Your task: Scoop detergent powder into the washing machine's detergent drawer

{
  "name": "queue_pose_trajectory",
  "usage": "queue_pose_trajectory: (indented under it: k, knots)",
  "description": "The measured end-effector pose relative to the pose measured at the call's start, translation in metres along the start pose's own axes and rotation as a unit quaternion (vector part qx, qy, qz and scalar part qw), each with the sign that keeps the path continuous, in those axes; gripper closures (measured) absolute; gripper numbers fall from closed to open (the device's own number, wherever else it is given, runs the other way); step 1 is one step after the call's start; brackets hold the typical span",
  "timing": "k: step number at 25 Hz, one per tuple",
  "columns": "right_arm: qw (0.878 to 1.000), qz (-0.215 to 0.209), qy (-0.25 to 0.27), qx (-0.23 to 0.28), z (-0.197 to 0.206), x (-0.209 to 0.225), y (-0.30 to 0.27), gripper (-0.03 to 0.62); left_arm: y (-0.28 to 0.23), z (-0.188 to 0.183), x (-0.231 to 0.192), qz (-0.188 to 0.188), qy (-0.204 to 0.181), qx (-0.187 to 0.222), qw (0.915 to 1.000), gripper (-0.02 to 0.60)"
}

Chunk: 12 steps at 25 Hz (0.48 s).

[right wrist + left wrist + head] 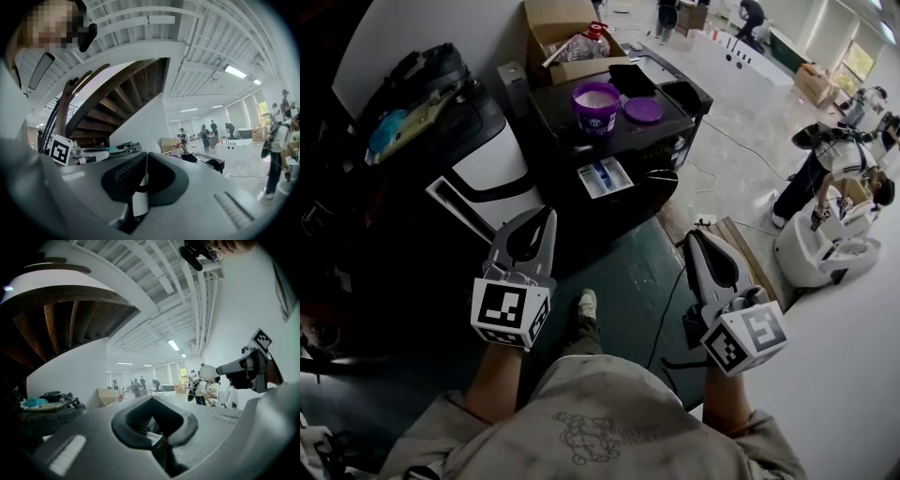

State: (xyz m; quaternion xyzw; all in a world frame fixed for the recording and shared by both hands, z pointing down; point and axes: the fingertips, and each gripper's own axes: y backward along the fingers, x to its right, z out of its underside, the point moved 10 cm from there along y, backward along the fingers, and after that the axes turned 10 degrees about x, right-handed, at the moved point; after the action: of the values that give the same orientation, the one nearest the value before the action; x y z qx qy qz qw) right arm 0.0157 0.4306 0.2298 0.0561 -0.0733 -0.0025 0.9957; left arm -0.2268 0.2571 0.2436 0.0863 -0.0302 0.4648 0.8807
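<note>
Jaws, left: left gripper [542,221] is closed tip to tip with nothing between. Its own view [152,399] shows only the dark pad pocket.
Jaws, right: right gripper [695,238] is likewise closed, with no task thing in it. A pale strip sits in the seam in its own view [146,155]; cannot tell what it is.
Position: both are held low in front of the person, well apart from the washing machine [553,114].
Task thing: purple detergent tub [596,117] stands upright mid-top of the machine, near the front edge.
Tub contents: pale powder [596,96], filled close to the rim.
Lid: purple lid [643,110] is off and lies flat just beside the tub, toward the right edge.
Drawer: detergent drawer [605,178] is pulled out of the front face, below the tub. It has white compartments and a blue insert; whether any powder is in them cannot be told.
Scoop: none made out; possibly buried in the powder.
Handling (judgement): the powder is loose and light and will spill off a tilted scoop. The tub looks like stiff, light plastic and may slide or tip if dragged on — steady it by the wall near the rim and work the scoop by its handle.
Behind: cardboard box [546,19] at the back edge, holding a clear bottle [584,43].
Stage (judgement): scooping not begun.
</note>
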Motion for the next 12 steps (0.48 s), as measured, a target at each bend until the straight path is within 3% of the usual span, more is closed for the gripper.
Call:
queue_pose_trajectory:
  k: [12]
  knots:
    - [1.000,0.012,0.003,-0.021,0.006,0.037,-0.142,0.559,-0.120,0.030,-0.094,0.023,0.011,-0.011,0.9996,0.581]
